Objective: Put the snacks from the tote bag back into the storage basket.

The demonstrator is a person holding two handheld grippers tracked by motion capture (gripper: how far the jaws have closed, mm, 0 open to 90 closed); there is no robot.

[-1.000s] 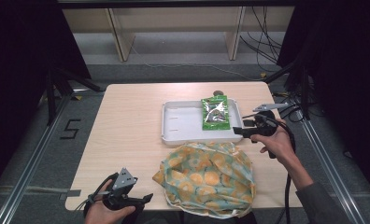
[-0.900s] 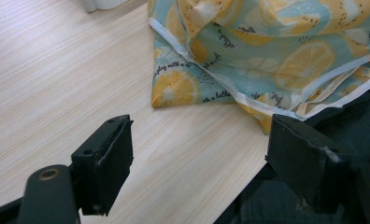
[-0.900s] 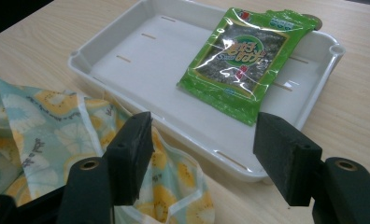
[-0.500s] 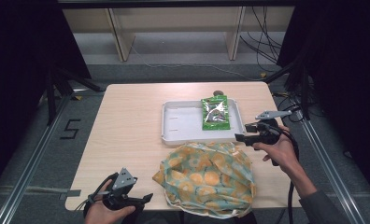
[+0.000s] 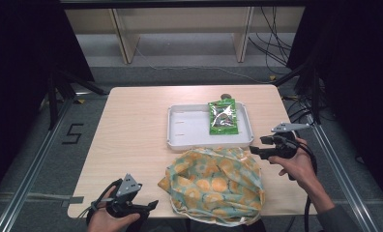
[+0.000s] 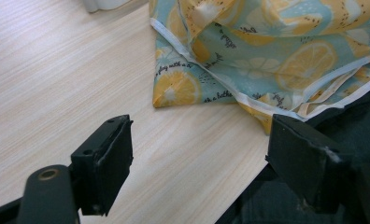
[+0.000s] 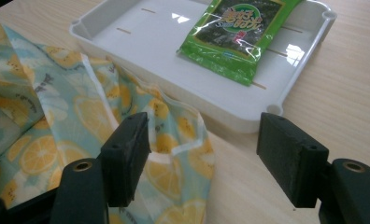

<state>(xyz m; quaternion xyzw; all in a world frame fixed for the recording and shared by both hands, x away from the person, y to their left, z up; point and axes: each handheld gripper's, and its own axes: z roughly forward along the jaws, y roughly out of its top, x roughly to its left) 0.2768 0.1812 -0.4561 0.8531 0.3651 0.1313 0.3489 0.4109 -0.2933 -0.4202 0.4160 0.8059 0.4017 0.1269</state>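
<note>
At the table's near left corner the left gripper (image 5: 151, 205) rests with its jaws spread and empty, the lemon-print bag (image 5: 213, 186) just to its right, its nearest corner (image 6: 174, 91) flat on the wood ahead of the jaws. Behind the bag sits the white tray (image 5: 184, 128) holding the green snack packet (image 5: 222, 117), long axis running away from the person. Farthest right, the right gripper (image 5: 253, 151) has just been opening, nothing between its jaws, and the bag's rim lies just left of it, so this hand is nearer. Its own view shows the raised edge (image 7: 169, 121) beside the tray wall, which the high view leaves unclear
</note>
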